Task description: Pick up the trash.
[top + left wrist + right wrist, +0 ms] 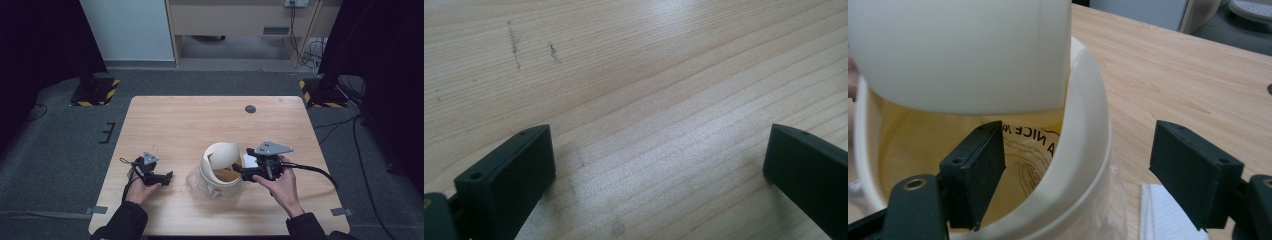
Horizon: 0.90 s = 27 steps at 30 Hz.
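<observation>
A small cream bin (216,181) with a tilted swing lid (223,154) stands near the table's front middle. In the right gripper view the lid (963,50) is tipped up over the rim (1088,100), and a yellowish liner with printed letters (1028,145) shows inside. My right gripper (241,173) is open at the bin's right side; in its own view the gripper (1075,150) has one jaw inside the rim and the other outside. My left gripper (169,176) lies open on bare wood to the left of the bin, and its own view (659,150) shows nothing between the jaws.
Clear plastic (195,180) bunches around the bin's base. A folded white tissue (249,161) lies on the wooden table (200,120) just right of the bin, under my right gripper. A dark round cap (250,109) sits in the tabletop far back.
</observation>
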Each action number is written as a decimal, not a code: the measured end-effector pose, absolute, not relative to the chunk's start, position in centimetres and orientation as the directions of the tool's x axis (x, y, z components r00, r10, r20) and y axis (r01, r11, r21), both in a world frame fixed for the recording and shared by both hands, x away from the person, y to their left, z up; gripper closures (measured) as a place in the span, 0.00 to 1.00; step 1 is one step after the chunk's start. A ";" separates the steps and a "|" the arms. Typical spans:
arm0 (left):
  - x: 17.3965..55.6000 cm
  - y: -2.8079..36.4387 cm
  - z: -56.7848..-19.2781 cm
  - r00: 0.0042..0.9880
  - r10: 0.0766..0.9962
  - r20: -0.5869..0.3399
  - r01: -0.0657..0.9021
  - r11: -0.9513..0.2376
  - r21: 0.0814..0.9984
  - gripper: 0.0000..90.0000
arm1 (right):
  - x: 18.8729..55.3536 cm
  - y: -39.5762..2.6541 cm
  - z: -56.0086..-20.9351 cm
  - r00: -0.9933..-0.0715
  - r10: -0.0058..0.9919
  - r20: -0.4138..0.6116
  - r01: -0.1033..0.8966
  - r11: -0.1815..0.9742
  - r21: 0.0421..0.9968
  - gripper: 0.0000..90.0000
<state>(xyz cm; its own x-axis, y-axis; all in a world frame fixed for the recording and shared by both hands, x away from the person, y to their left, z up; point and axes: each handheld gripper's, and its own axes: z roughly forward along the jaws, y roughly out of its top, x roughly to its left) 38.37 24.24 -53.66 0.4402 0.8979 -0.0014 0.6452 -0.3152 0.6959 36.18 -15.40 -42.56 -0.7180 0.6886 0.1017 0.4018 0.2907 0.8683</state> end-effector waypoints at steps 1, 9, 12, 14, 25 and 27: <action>38.4 24.2 -53.7 0.440 0.898 -0.001 0.645 -0.315 0.696 0.00 | 35.8 -16.0 -42.1 -0.722 0.684 0.101 0.396 0.288 0.872 0.24; 38.4 24.2 -53.7 0.440 0.898 -0.001 0.645 -0.315 0.696 0.00 | 35.1 -17.8 -40.9 -0.716 0.692 0.091 0.384 0.282 0.879 0.25; 38.4 24.2 -53.7 0.440 0.898 -0.001 0.645 -0.315 0.696 0.00 | 35.5 -18.9 -41.1 -0.693 0.713 0.100 0.398 0.263 0.879 0.26; 38.4 24.2 -53.7 0.440 0.898 -0.001 0.645 -0.315 0.696 0.00 | 35.6 -19.1 -41.2 -0.687 0.720 0.100 0.403 0.263 0.877 0.26; 38.4 24.2 -53.7 0.440 0.898 -0.001 0.645 -0.315 0.696 0.00 | 39.1 -21.2 -45.1 -0.584 0.808 0.078 0.495 0.279 0.823 0.27; 38.4 24.2 -53.7 0.440 0.898 -0.002 0.645 -0.315 0.696 0.00 | 39.4 -21.2 -45.5 -0.577 0.813 0.073 0.507 0.286 0.813 0.29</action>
